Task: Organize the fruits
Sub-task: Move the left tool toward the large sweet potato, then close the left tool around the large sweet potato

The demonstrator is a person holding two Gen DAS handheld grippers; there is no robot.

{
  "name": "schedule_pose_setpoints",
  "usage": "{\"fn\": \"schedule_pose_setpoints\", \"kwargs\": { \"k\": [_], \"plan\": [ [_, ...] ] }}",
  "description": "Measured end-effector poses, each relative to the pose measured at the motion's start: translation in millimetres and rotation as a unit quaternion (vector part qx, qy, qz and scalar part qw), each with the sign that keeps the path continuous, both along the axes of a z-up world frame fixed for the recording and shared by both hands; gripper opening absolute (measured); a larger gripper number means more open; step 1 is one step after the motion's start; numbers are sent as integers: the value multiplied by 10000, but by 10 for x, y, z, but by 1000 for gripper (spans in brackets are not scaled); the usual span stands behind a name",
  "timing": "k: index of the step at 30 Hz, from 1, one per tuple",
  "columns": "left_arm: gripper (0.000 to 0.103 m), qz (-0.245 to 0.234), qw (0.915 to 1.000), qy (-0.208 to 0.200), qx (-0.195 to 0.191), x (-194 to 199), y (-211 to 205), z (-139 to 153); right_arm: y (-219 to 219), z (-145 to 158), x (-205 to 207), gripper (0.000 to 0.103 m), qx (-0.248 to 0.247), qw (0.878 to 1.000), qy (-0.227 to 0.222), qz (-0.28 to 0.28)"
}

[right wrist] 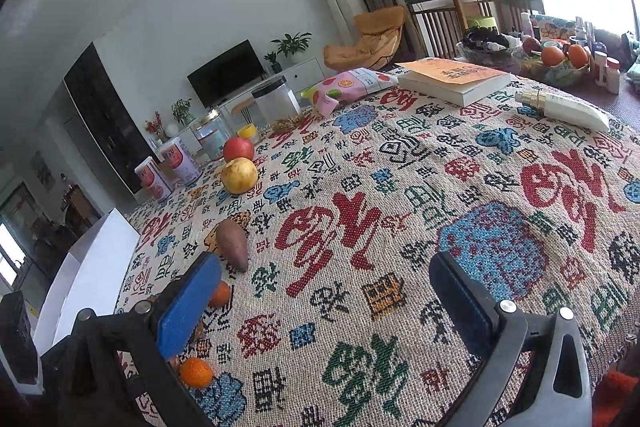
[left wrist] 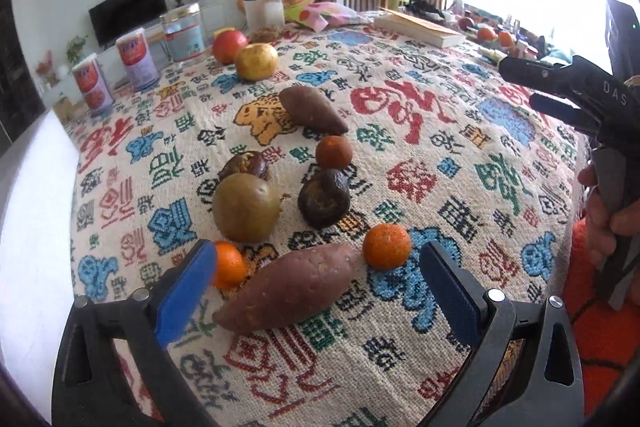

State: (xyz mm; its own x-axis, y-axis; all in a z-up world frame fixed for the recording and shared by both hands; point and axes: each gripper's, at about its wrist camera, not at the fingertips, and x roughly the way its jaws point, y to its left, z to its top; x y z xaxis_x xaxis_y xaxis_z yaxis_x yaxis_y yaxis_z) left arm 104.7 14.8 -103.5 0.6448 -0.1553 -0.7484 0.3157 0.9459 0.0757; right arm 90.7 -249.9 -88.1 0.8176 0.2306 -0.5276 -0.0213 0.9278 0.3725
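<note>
Left wrist view: we are seeing the left gripper (left wrist: 320, 279) standing wide, holding nothing. The near sweet potato (left wrist: 288, 291) is lying between its fingers on the patterned cloth (left wrist: 460, 155), long axis slanting from near-left to far-right, blunter end toward us. A tangerine (left wrist: 387, 246) is sitting just beside its far tip.

Right wrist view: we are seeing the right gripper (right wrist: 326, 301) also spread wide and empty. The far sweet potato (right wrist: 232, 243) is lying ahead of its left finger, tapered end pointing toward us.

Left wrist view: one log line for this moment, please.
left gripper: open, empty | nearest sweet potato: on cloth between fingers, ungrasped | right gripper: open, empty
</note>
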Motion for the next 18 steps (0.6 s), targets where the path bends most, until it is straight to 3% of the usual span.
{"fn": "schedule_pose_setpoints", "kwargs": {
  "k": [2, 4, 10, 15, 18],
  "plan": [
    [98, -212, 9989, 160, 379, 51, -136, -112, 51, 32, -23, 103, -22, 10000, -31, 81],
    [89, -363, 9977, 212, 530, 17, -204, -161, 82, 58, -34, 103, -159, 9998, -82, 45],
    [89, -756, 9931, 217, 871, -122, -280, -149, 15, 22, -46, 103, -37, 10000, -66, 18],
    [85, -669, 9897, 330, 1221, 24, -250, -241, -57, 5, -31, 103, 192, 9998, -62, 57],
    [85, -661, 9907, 418, 1116, 111, -201, -258, -44, 25, -40, 103, 200, 9996, -122, 137]
  ]
}}
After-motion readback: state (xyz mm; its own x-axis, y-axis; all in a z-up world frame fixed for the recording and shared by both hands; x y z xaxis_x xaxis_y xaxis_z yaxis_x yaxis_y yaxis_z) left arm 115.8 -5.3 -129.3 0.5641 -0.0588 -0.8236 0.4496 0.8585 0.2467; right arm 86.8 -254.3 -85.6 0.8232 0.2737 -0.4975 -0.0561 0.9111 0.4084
